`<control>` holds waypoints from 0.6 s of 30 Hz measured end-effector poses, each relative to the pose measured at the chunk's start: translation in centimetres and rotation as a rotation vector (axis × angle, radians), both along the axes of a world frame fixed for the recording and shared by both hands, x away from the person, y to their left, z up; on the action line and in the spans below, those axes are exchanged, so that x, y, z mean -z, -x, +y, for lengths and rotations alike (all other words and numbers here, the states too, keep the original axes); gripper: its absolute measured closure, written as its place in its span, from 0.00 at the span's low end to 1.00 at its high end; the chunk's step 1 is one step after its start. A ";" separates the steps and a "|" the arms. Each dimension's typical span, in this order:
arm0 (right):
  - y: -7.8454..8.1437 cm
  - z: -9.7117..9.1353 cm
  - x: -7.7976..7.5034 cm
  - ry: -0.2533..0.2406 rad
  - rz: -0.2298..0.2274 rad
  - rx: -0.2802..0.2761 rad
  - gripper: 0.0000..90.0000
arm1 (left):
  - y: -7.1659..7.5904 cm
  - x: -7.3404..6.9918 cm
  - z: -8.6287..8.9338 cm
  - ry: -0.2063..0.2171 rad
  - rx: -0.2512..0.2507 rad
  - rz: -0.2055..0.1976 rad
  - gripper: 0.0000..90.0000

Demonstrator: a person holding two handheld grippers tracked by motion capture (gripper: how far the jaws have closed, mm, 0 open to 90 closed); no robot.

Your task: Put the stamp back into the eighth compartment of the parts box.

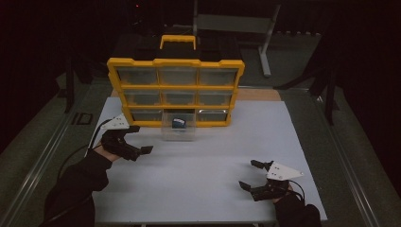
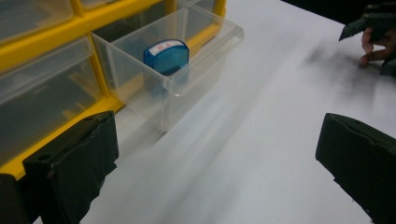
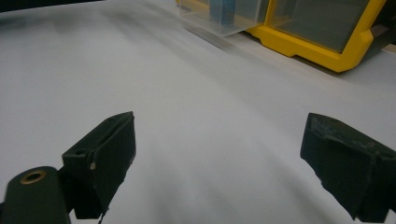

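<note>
Upright, the blue stamp stands in the pulled-out drawer; both grippers' jaws spread

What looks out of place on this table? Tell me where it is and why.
One clear drawer of the yellow organizer, bottom row middle, is pulled out over the white table while the other drawers sit flush. A blue item stands inside it. Both grippers, left and right, are open and apart from it.

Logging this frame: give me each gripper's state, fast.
Left gripper: open, holding nothing, beside the pulled-out drawer.
Right gripper: open, holding nothing.
</note>
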State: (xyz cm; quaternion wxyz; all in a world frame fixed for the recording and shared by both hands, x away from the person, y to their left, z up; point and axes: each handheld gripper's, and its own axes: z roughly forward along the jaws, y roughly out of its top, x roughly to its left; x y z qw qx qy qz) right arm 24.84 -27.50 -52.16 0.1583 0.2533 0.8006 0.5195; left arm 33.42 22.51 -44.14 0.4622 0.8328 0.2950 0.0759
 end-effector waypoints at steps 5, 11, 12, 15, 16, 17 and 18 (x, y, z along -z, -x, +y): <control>0.0 0.0 0.0 -0.001 0.000 0.001 0.12 | 0.8 1.0 0.0 0.001 0.003 0.018 0.00; 0.0 0.0 0.0 0.000 0.000 -0.001 0.12 | 1.6 2.1 0.2 0.011 0.002 0.026 0.00; 0.0 0.0 0.0 0.000 0.001 0.000 0.12 | 1.8 2.3 0.2 0.016 0.003 0.029 0.00; 0.0 0.0 0.0 0.000 0.001 -0.001 0.12 | 2.3 2.8 0.3 0.022 -0.005 0.035 0.00; 0.0 0.0 0.0 0.000 0.002 -0.001 0.12 | 2.5 3.0 0.4 0.022 -0.010 0.036 0.00; 0.0 0.0 0.0 0.000 0.002 -0.001 0.12 | 2.5 3.0 0.4 0.022 -0.010 0.036 0.00; 0.0 0.0 0.0 0.000 0.002 -0.001 0.12 | 2.7 3.2 0.5 0.019 -0.016 0.033 0.00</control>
